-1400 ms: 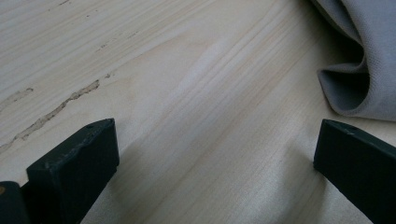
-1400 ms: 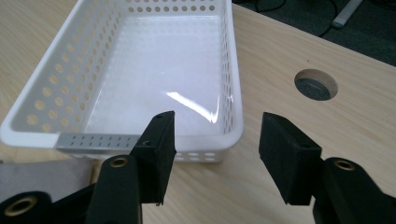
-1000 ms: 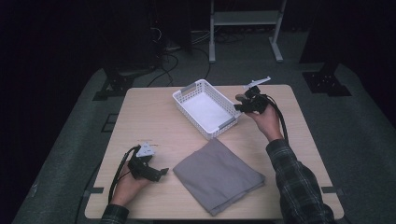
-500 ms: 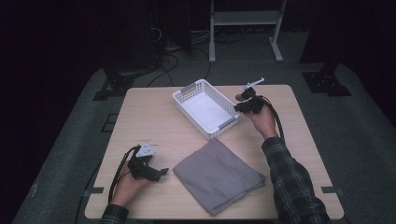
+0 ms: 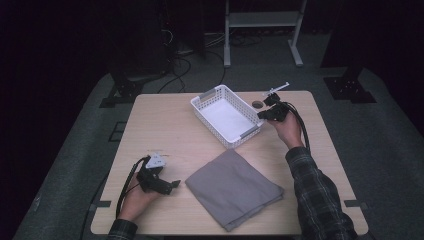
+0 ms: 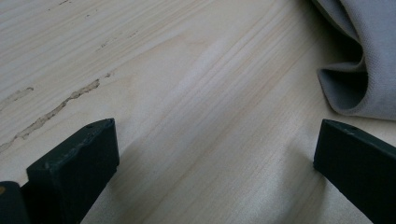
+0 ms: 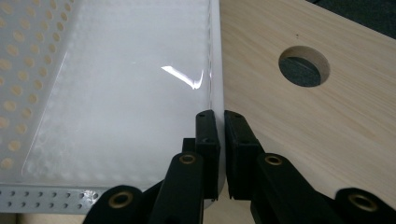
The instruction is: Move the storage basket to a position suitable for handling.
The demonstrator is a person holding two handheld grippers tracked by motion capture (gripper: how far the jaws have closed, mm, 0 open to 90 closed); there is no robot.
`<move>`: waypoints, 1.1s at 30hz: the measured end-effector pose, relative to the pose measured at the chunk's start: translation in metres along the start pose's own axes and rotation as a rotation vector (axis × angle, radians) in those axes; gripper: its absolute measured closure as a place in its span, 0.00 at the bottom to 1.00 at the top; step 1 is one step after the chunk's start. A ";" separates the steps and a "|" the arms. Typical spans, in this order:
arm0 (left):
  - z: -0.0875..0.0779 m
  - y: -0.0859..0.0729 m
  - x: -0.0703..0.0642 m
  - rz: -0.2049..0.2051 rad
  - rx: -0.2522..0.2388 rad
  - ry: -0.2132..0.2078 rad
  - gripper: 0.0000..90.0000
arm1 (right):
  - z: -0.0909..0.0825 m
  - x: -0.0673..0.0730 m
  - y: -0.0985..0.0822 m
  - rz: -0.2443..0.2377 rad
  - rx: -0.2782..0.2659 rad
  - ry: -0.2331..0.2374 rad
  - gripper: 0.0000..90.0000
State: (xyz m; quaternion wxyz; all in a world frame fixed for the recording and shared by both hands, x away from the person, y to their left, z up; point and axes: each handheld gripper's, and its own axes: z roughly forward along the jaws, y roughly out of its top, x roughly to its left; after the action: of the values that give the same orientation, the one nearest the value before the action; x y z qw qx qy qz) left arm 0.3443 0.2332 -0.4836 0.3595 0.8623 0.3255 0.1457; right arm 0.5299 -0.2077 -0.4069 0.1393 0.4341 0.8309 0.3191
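The right gripper [image 7: 221,114], whose jaws have just been closing, is seen clamped on the near wall of the white basket [image 5: 227,120], which is held at the gripper's 9 o'clock with nothing inside, while the left gripper [image 5: 172,185] is kept wide apart beside the cloth [image 5: 234,189].

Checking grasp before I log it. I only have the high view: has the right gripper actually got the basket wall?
Observer: Yes. In the right gripper view the right gripper has just closed on the white basket wall, one jaw inside, one outside.
Operator: Anything in the basket?
Observer: No, its floor is bare.
Operator: Left gripper?
Observer: The left gripper is open over bare table, with the grey cloth edge ahead of one jaw, not touched.
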 end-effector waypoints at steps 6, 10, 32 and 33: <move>0.000 0.000 0.000 0.000 0.000 0.000 0.00 | -0.007 -0.007 -0.006 0.011 0.006 -0.008 0.94; 0.000 0.000 0.000 0.001 0.000 0.000 0.00 | -0.014 -0.013 -0.014 0.015 0.012 -0.011 0.94; 0.000 0.000 0.000 0.001 0.001 0.000 0.00 | -0.055 -0.023 -0.060 0.017 0.036 -0.022 0.94; 0.000 0.000 0.000 0.001 0.001 0.000 0.00 | -0.056 -0.023 -0.062 0.014 0.036 -0.023 0.94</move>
State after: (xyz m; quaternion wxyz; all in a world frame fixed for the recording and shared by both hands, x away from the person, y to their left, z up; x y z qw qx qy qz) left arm 0.3443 0.2332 -0.4835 0.3592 0.8625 0.3253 0.1457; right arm 0.4754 -0.2757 -0.4057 0.1390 0.4462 0.8316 0.3001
